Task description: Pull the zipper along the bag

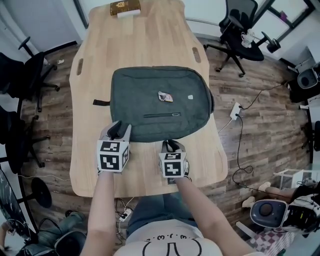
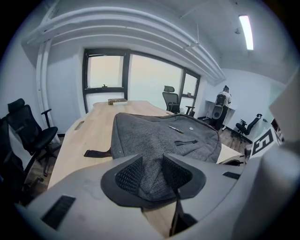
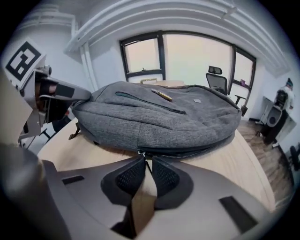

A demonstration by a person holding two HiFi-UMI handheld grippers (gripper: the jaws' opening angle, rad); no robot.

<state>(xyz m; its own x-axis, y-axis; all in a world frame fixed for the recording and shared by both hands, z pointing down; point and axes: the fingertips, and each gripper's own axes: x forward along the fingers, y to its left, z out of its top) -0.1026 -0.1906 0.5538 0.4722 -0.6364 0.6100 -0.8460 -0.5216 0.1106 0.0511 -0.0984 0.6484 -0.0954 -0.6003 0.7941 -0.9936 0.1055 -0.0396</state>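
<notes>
A grey backpack point(image 1: 160, 102) lies flat on the wooden table point(image 1: 145, 40). My left gripper point(image 1: 120, 131) is at its near left corner; in the left gripper view the bag's grey fabric point(image 2: 154, 154) fills the gap between the jaws point(image 2: 152, 171), which are shut on it. My right gripper point(image 1: 172, 146) sits at the bag's near edge. In the right gripper view point(image 3: 147, 171) the thin zipper pull point(image 3: 144, 158) hangs from the slider at the left end of the zipper point(image 3: 197, 152), and the pads pinch it.
A small patterned object point(image 1: 165, 96) and a closed front pocket zip point(image 1: 162, 115) are on top of the bag. A black strap point(image 1: 101, 103) pokes out at the bag's left. A brown box point(image 1: 125, 7) lies at the table's far end. Office chairs point(image 1: 240, 35) stand around.
</notes>
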